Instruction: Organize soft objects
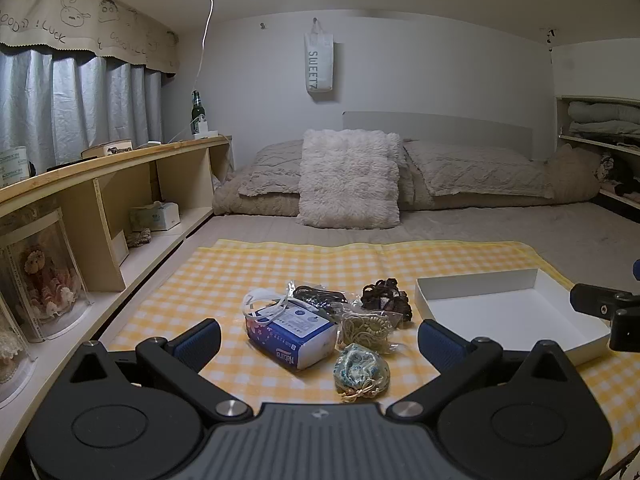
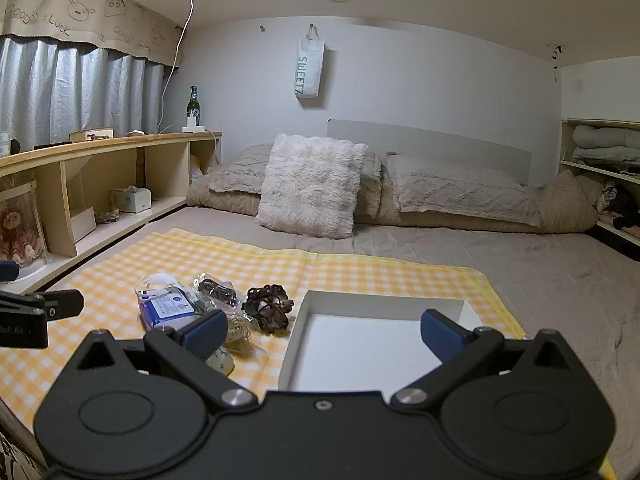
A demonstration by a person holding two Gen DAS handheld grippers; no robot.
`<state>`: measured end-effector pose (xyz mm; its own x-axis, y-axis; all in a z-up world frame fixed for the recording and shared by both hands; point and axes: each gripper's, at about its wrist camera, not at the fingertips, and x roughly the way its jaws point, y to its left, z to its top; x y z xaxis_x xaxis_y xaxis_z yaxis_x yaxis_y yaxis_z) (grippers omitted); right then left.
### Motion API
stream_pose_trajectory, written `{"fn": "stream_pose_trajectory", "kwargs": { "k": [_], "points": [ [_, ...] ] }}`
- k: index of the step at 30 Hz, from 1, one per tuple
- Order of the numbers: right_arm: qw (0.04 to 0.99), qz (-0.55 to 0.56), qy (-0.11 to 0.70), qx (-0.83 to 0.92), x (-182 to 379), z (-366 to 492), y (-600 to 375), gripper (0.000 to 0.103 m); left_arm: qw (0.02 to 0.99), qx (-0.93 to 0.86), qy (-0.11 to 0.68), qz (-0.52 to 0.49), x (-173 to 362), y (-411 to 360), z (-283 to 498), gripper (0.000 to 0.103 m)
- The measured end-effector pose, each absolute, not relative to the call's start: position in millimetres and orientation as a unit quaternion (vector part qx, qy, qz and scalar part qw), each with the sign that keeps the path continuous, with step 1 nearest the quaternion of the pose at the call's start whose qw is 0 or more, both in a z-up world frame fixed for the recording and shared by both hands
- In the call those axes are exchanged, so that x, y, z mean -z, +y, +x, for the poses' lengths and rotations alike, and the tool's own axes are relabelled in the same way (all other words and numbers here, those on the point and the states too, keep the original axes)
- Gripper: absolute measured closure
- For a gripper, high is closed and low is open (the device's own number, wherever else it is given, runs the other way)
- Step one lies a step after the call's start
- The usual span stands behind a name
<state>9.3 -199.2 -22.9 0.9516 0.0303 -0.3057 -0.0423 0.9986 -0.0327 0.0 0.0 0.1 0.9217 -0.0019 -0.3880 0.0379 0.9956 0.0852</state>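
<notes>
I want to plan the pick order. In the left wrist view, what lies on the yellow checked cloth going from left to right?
Blue and white tissue pack → blue-green patterned drawstring pouch → dark brown crocheted bundle → empty white cardboard tray. The bagged items in the middle overlap, so I leave them out.

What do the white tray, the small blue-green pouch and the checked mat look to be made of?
White tray: looks like thin matte cardboard, with crisp folded walls and no gloss. Blue-green pouch: seems a shiny patterned fabric, maybe satin or brocade, gathered at a cord-tied neck. Checked mat: yellow-and-white, thin, with fold creases; cloth or plastic sheet, I cannot tell which.
</notes>
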Motion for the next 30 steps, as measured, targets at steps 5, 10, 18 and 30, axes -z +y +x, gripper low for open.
{"fn": "stream_pose_trajectory", "kwargs": {
  "k": [5,10,18,30],
  "points": [
    [0.988,-0.019,0.155,-0.018,23.2,8.5,-198.0,0.000,0.979,0.010,0.198,0.045,-0.1,0.1,0.0,0.000],
    [0.987,-0.020,0.155,-0.018,21.2,6.0,-200.0,0.000,0.979,0.010,0.198,0.046,-0.1,0.0,0.0,0.000],
    [0.987,-0.020,0.156,-0.017,21.5,6.6,-198.3,0.000,0.979,0.011,0.198,0.045,-0.1,0.0,0.1,0.000],
    [0.987,-0.019,0.157,-0.013,25.5,9.0,-197.9,0.000,0.979,0.012,0.198,0.046,0.1,-3.1,0.6,0.000]
  ]
}}
